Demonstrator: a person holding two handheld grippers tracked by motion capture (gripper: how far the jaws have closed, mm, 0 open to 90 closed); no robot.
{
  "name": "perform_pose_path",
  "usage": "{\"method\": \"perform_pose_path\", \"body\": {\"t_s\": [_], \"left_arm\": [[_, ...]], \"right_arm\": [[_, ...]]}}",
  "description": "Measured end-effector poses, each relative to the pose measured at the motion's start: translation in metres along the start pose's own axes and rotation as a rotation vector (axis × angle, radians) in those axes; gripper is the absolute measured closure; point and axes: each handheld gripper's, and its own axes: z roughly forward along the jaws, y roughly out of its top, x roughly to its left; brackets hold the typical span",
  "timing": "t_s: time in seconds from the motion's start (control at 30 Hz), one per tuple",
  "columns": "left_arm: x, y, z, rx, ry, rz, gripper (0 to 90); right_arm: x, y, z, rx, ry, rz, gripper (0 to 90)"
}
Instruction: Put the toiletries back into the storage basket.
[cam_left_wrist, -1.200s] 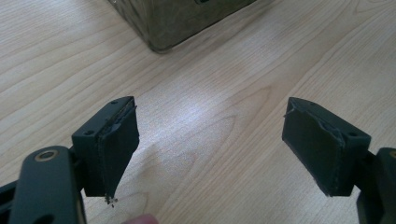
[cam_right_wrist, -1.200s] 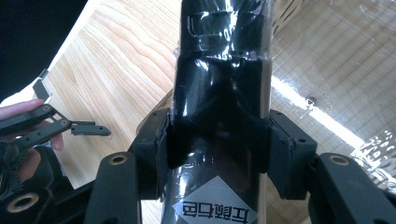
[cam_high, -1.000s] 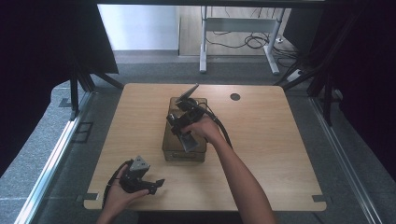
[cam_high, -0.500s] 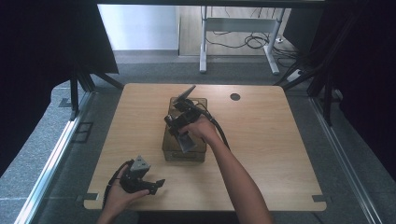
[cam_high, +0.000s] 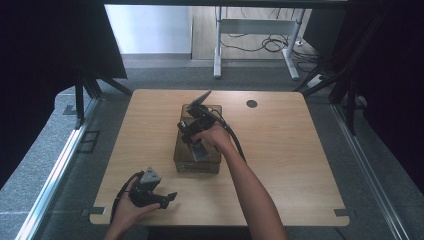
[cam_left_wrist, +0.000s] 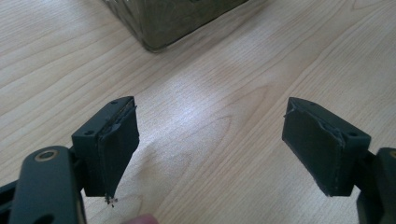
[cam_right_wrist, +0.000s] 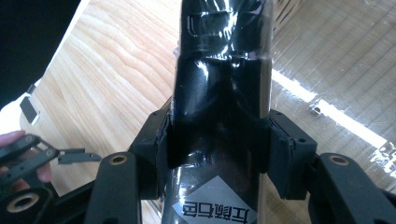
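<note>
My right gripper (cam_high: 194, 137) (cam_right_wrist: 217, 135) hangs over a clear plastic box (cam_high: 196, 167) at the table's middle. It is shut on a black packet in shiny wrap (cam_right_wrist: 219, 93) (cam_high: 200, 150), which has a white label near the jaws. The packet points down toward the box's inside (cam_right_wrist: 336, 70). My left gripper (cam_high: 167, 198) (cam_left_wrist: 210, 144) rests low at the front left of the wooden table (cam_high: 280, 150). Its jaws stand wide apart with bare wood between them. A corner of the box (cam_left_wrist: 173, 18) lies ahead of it.
A round dark hole (cam_high: 251, 104) sits in the tabletop at the back right. Black curtains and frame legs (cam_high: 80, 95) flank the table. A metal stand with cables (cam_high: 255, 30) is on the floor beyond the far edge.
The right gripper with the packet has barely shifted over the box. The left gripper has stayed where it was.
</note>
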Motion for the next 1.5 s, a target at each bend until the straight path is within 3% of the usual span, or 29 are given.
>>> {"method": "perform_pose_path", "body": {"t_s": [0.6, 0.83, 1.03, 1.27, 1.5], "left_arm": [[-0.001, 0.002, -0.003, -0.016, -0.013, 0.005, 18.9], [-0.001, 0.002, -0.004, -0.021, -0.016, 0.009, 18.9], [0.0, 0.001, -0.004, -0.023, -0.019, 0.002, 18.9], [-0.001, 0.002, -0.004, -0.023, -0.025, 0.009, 18.9], [0.0, 0.001, -0.005, -0.03, -0.026, -0.002, 18.9]], "right_arm": [[-0.015, 0.004, 0.008, -0.044, 0.001, 0.192, 47.2], [-0.017, 0.004, 0.024, -0.043, 0.015, 0.261, 47.2], [-0.018, 0.004, 0.029, -0.049, 0.015, 0.301, 47.2], [-0.02, 0.003, 0.037, -0.072, 0.02, 0.395, 47.2], [-0.023, 0.0, 0.047, -0.07, 0.02, 0.447, 47.2]]}}
